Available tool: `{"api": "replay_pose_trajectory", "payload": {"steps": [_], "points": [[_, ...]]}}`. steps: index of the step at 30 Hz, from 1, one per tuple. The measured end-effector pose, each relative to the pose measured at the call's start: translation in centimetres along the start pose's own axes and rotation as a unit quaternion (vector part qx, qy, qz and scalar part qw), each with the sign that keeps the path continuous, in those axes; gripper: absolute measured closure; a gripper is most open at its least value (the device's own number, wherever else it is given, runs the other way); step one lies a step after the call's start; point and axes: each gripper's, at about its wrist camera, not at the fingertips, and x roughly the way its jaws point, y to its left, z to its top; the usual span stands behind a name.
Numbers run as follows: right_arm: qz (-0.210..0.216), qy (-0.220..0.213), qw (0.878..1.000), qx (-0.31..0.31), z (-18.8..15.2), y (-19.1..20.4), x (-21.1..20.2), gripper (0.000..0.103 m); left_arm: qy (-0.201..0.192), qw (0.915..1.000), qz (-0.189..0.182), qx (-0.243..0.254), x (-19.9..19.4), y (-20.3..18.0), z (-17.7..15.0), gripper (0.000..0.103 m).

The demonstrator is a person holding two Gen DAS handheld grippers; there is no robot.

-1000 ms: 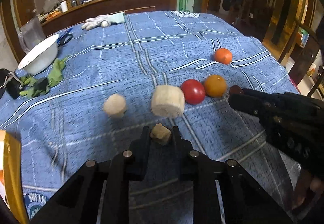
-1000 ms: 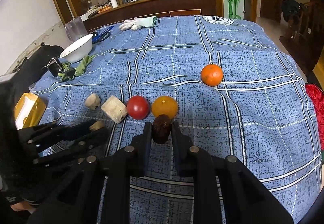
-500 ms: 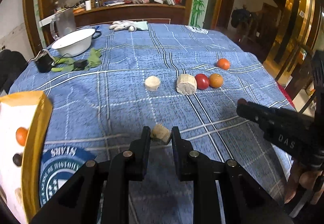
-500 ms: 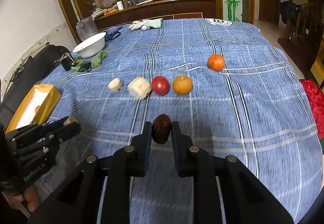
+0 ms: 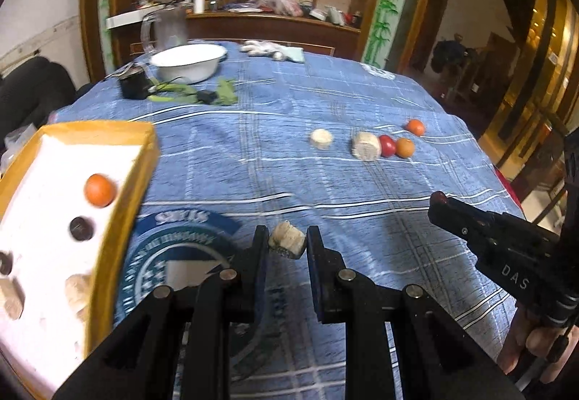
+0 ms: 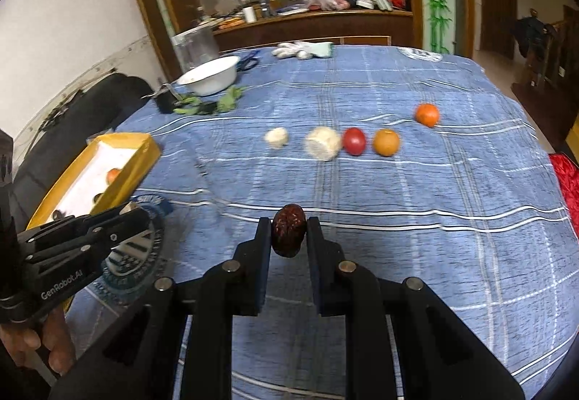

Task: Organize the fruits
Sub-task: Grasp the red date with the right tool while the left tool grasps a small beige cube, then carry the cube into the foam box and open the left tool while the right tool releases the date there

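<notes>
Five pieces wait on the cloth (image 6: 398, 190), several lie in the yellow box (image 5: 119, 212), while my left gripper (image 5: 287, 242) clamps a pale chunk (image 5: 287, 243) and my right gripper (image 6: 288, 235) a dark date (image 6: 288, 233).

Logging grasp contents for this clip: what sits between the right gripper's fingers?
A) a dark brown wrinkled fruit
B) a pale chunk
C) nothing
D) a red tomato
A: the right gripper is shut on a dark brown fruit; the pale chunk is in the left gripper, and the tomato lies on the table.
</notes>
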Motion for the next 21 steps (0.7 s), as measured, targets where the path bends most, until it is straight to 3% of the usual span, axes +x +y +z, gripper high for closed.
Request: {"api": "replay_pose_trajectory", "payload": {"steps": [21], "points": [[0.056,0.010,0.996,-0.062,0.0,7.3,1.2,0.082,-0.007,0.9947,0.075,-0.071,-3.6,7.2,-1.1,0.083]]}}
